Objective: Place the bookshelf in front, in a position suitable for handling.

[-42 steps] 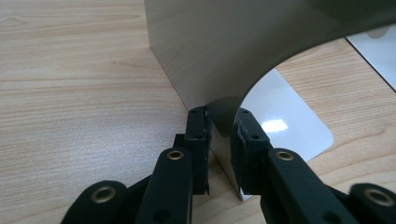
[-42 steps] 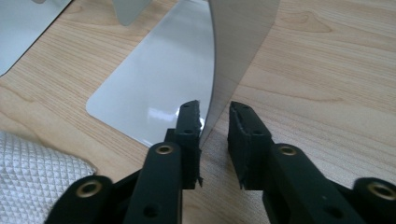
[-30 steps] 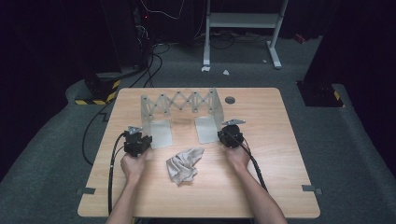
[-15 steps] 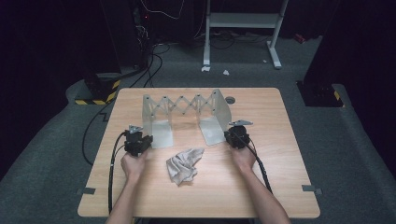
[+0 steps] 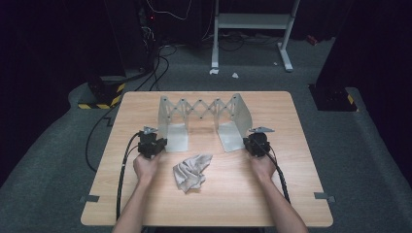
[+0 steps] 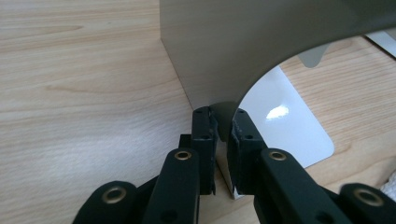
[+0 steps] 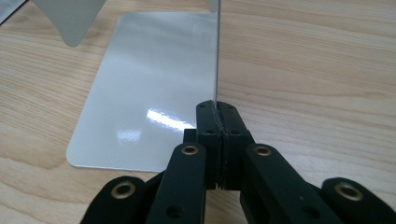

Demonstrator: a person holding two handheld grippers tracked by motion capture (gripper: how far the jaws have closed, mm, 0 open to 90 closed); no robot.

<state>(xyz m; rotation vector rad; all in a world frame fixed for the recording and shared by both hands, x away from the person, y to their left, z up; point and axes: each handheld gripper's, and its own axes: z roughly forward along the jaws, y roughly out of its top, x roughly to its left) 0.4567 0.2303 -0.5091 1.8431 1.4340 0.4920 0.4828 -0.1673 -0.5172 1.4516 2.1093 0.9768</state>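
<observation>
A metal expanding rack is seen standing on the far half of the wooden table, its scissor lattice stretched between two upright end plates. The near edge of the left end plate is clamped between the almost closed jaws of the left gripper, a thin slit remaining beside the metal. The near edge of the right end plate is pinched by the fully closed jaws of the right gripper. A crumpled grey cloth lies between the hands, nearer than the rack and apart from it.
</observation>
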